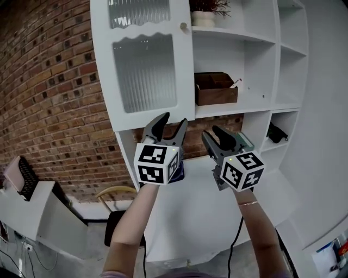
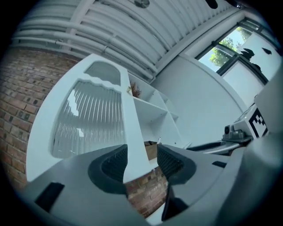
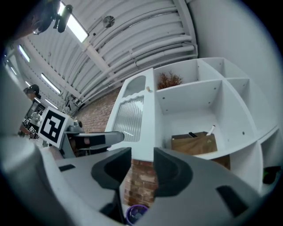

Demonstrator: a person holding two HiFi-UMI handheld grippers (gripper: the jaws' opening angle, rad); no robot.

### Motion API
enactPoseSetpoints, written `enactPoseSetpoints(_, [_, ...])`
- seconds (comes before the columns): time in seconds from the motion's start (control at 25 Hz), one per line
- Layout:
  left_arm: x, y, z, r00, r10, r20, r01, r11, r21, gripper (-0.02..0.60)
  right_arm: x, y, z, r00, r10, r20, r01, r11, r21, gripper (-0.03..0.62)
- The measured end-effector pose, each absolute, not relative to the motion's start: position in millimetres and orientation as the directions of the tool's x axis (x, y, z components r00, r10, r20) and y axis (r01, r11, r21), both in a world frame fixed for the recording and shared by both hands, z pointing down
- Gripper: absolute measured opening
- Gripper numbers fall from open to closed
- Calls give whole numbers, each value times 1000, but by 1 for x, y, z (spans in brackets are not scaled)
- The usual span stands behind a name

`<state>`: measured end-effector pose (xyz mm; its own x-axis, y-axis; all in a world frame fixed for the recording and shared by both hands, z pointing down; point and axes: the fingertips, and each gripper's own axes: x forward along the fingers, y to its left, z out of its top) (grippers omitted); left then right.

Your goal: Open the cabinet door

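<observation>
The cabinet door [image 1: 144,70], white with a ribbed glass panel and a small knob [image 1: 184,25] near its right edge, hangs at the left of the open shelves [image 1: 234,33], above both tools. The left tool [image 1: 173,120] is released, jaws wide apart, raised toward the door's lower right corner and gripping nothing. The right tool [image 1: 215,133], just to its right below a brown box [image 1: 216,89], is likewise released and empty.

A box [image 1: 216,89] sits on a shelf [image 1: 255,101] just right of the cabinet door [image 1: 144,65], a potted plant [image 1: 205,13] on the shelf above it. A brick wall [image 1: 49,98] lies left of the door; the left gripper [image 1: 174,119] and right gripper [image 1: 212,133] hang side by side below its lower right corner.
</observation>
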<state>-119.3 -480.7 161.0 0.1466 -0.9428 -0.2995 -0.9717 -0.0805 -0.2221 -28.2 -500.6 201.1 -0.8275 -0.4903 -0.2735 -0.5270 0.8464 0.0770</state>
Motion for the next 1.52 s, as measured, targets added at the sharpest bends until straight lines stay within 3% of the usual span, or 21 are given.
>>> enactPoseSetpoints(0.8, [-107, -522, -51, 45, -869, -493, -872, 206, -443, 204, -43, -528, 74, -837, -380, -395, -496, 831, 251, 146])
enactPoseSetpoints(1.52, [-103, -556, -103, -17, -879, -476, -801, 297, -520, 198, -56, -535, 36, -840, -346, -418, -488, 819, 303, 126])
